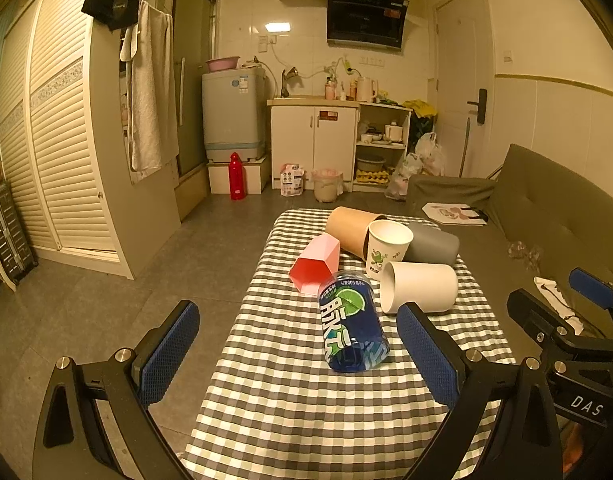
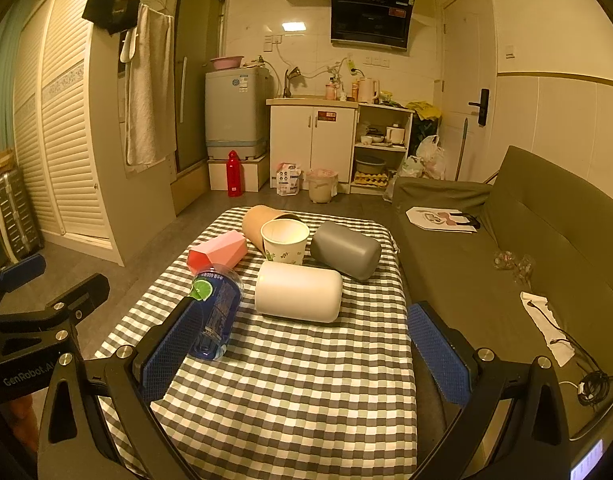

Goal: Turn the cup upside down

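Blue bottle [image 1: 352,322] before toppled cups [image 1: 420,286]

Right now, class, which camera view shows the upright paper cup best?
The right wrist view: the paper cup stands unobstructed, with its open mouth and leaf print visible. The left wrist view shows the same cup too, though the white cup hides its base.

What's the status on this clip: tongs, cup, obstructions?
Left tongs and right tongs open, empty, short of the cups. Paper cup upright, untouched. White cup and blue bottle lie in front.
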### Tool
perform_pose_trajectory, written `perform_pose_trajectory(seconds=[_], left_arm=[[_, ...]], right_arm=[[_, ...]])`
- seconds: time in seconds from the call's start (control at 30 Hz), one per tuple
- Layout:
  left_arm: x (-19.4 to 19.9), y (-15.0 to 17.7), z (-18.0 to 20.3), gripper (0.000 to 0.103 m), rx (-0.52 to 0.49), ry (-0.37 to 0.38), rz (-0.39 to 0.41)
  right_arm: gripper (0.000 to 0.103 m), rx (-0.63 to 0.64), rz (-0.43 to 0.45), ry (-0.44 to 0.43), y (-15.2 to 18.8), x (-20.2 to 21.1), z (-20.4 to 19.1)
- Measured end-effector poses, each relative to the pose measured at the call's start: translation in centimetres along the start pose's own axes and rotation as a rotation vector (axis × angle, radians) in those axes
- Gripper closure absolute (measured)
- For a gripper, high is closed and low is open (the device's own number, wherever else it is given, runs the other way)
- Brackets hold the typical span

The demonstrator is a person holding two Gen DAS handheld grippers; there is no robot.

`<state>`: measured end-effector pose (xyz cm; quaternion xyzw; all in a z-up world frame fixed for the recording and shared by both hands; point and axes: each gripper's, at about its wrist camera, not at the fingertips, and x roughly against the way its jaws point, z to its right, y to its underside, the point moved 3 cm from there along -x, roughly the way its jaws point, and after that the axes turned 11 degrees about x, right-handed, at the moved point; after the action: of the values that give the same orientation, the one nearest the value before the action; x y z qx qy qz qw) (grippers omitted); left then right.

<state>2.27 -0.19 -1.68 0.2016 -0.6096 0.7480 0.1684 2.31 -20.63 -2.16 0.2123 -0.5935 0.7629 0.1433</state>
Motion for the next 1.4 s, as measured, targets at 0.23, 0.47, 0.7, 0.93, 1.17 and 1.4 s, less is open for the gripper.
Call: perform_pose_trajectory(seconds=[0.23, 0.47, 0.7, 0.93, 1.17, 1.4], left_arm=[[-0.29, 0.16, 0.03, 0.001, 0.001, 0.001, -0.001], [-0.38, 0.25, 0.02, 0.001, 0.001, 0.001, -0.001], [-0.38, 0.27, 0.02, 0.001, 0.001, 0.002, -0.003], [-0.39, 0.28, 0.01, 0.001, 0.001, 0.002, -0.004], [-0.4, 0.25, 0.01, 0.001, 0.001, 0.001, -0.003], [-0.41, 0.27, 0.03, 0.001, 0.0, 0.001, -0.003]], right_arm=[[0.0, -0.002, -0.001, -0.001, 0.01, 0.03, 0.05], [0.0, -0.001, -0.009, -0.003, 0.2, -0.12, 0.05], [0.0, -0.002, -0.011, -0.004, 0.23, -0.19, -0.02], [0.0, -0.001, -0.011, -0.005, 0.23, -0.2, -0.14], [0.0, 0.001, -0.014, -0.008, 0.3, -0.26, -0.22], [0.0, 0.002, -0.014, -0.008, 0.4, -0.36, -0.42]])
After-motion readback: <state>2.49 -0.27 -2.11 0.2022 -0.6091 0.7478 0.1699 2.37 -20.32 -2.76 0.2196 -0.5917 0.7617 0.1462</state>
